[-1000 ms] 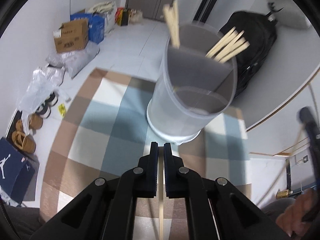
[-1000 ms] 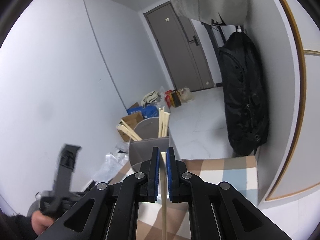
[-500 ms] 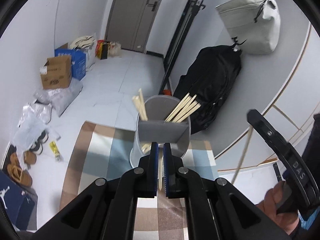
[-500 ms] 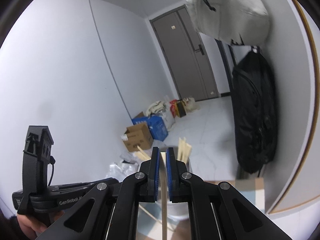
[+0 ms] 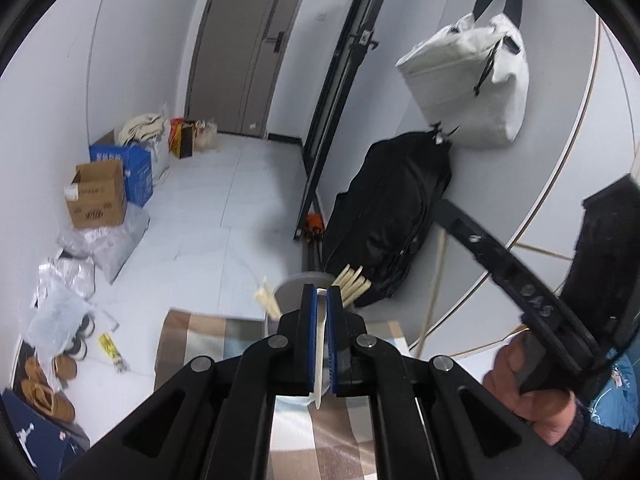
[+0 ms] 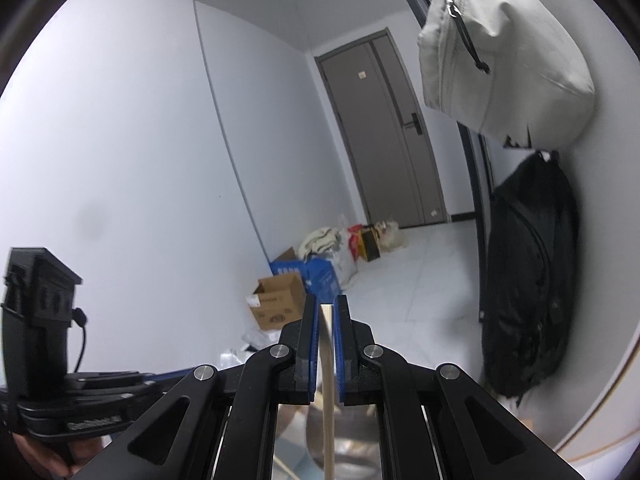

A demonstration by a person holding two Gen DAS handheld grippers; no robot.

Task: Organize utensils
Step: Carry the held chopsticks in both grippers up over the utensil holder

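Note:
My left gripper [image 5: 319,300] is shut on a pale wooden chopstick [image 5: 320,360] that stands upright between its blue pads. Just past its fingertips, far below, sits the grey round utensil holder [image 5: 294,285] with several chopsticks [image 5: 352,280] leaning out of its compartments. It stands on a checked cloth [image 5: 192,340]. My right gripper [image 6: 327,308] is shut on another chopstick [image 6: 327,380], which hangs down over the blurred holder [image 6: 352,436]. In the left wrist view the right gripper's body [image 5: 520,292] is held by a hand [image 5: 532,396] at the right.
A black backpack [image 5: 392,216] leans on the wall behind the holder, and a white bag [image 5: 468,88] hangs above it. Cardboard and blue boxes [image 5: 98,196], plastic bags and shoes [image 5: 48,380] line the left floor. A grey door [image 6: 388,136] closes the far end.
Both grippers have risen well above the holder, which now looks small and low in both views. Each still grips its chopstick. The left one has tilted up toward the room.

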